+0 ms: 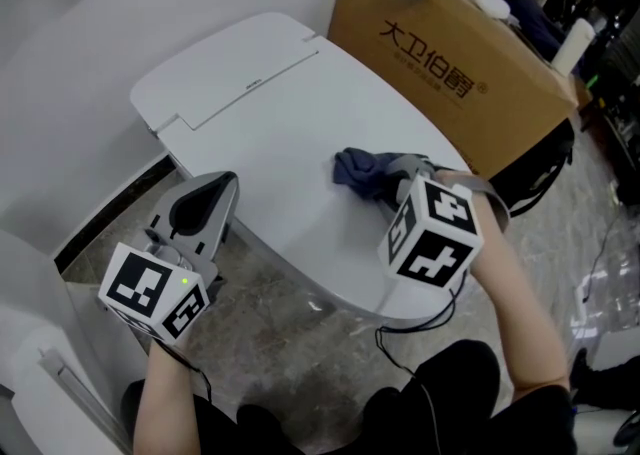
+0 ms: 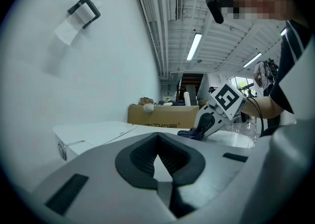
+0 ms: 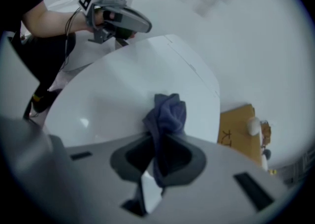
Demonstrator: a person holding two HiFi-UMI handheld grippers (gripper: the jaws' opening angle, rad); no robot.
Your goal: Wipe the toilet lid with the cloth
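right gripper pinching the cloth on the toilet lid, left gripper waiting off to the side

the right gripper is clamping its jaws on a dark blue cloth, with a fold of it running down between the pads in the right gripper view. the free bunch is sticking out ahead of the jaws and lying on the closed white toilet lid, on the lid's right half near its right edge. pinching one end seems to leave a loose wad that can be dragged flat across the surface. the gripper is tilting low toward the lid, probably so the cloth presses on it and not the jaw tips.

the left gripper is holding its jaws together with nothing between them, and only the pale lid is showing past the pads in the left gripper view. it is hanging just beside the lid's left edge, toward the front; cannot tell whether it is touching the rim. it looks parked there so that it is not blocking the wiping path, since the lid is lying shut and needs no steadying.

most of the lid to the left of the cloth and toward its hinge is lying bare, so the wipe looks to be early or midway; that is a guess.

a brown cardboard box is standing close beyond the lid's right side. a toilet roll holder is hanging on the wall above the lid's left.
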